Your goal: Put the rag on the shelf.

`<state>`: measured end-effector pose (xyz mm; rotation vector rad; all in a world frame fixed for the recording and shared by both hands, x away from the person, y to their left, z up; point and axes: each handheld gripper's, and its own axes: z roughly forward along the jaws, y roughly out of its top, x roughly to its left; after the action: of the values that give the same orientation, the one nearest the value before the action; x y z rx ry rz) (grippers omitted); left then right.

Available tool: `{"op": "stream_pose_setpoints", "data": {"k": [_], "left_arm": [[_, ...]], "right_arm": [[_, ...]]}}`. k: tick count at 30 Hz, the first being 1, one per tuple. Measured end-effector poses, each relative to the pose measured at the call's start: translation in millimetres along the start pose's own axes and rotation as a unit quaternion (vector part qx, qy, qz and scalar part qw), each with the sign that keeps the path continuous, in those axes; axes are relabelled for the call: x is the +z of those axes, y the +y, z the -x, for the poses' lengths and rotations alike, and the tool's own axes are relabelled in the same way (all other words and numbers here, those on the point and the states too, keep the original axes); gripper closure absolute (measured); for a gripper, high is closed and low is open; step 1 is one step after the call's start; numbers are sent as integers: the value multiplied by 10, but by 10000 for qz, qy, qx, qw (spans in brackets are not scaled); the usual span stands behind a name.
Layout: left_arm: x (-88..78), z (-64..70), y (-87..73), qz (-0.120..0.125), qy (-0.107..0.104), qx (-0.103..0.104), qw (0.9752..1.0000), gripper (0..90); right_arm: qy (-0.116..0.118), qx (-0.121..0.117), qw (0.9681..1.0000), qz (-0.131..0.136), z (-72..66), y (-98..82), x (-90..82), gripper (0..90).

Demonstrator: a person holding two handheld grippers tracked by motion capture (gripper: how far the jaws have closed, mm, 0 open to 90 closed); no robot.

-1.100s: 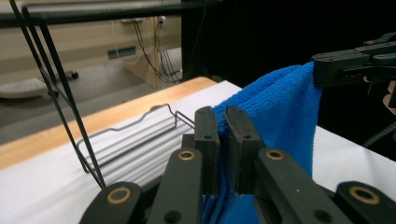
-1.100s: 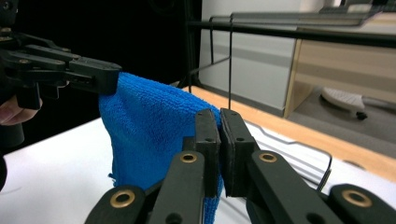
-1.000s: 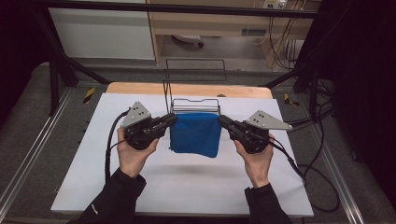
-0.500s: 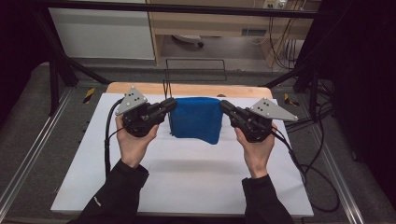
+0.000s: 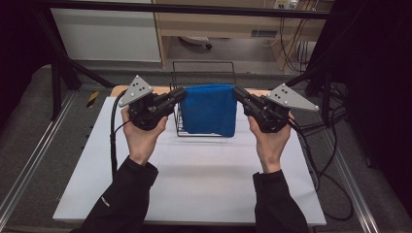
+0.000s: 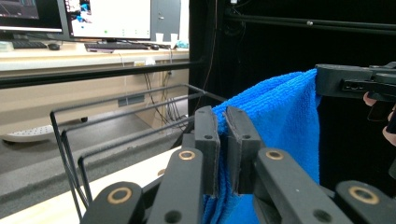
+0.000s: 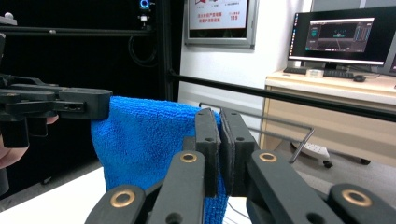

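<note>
Where the high view looks down, one white surface (image 5: 194,179) carries one black wire rack (image 5: 203,73) at its far edge. One blue cloth (image 5: 210,115) hangs in the air in front of the rack, stretched between two hand-held grippers and clear of the surface. The left hand-held gripper (image 5: 180,93) is clamped on the cloth's upper left corner; in the left gripper view its two jaws stand nearly together with the cloth's edge (image 6: 223,122) pinched between them. The right hand-held gripper (image 5: 238,92) is clamped on the upper right corner; in the right gripper view its jaws are pressed tight on the cloth's edge (image 7: 218,121). Two hands, one per gripper, hold the tools level with each other, jaws pointing inward. One cable (image 5: 114,145) trails from the left gripper across the surface.

Compared with one second ago, both grippers and the cloth sit higher and farther toward the rack; the cloth now covers the rack's middle wires. Neither grip has changed.
</note>
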<state>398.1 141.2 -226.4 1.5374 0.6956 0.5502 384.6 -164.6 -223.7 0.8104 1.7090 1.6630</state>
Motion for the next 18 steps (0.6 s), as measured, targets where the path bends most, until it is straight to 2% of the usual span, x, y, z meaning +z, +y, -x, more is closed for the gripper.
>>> {"op": "stream_pose_setpoints", "data": {"k": [11, 18], "left_arm": [[38, -57, 235, 238, 46, -4, 9997, 834], [55, -103, 381, 300, 116, 37, 9995, 835]], "right_arm": [[-126, -187, 9996, 169, 41, 250, 103, 871], [-177, -290, 9992, 201, 59, 374, 177, 871]]}}
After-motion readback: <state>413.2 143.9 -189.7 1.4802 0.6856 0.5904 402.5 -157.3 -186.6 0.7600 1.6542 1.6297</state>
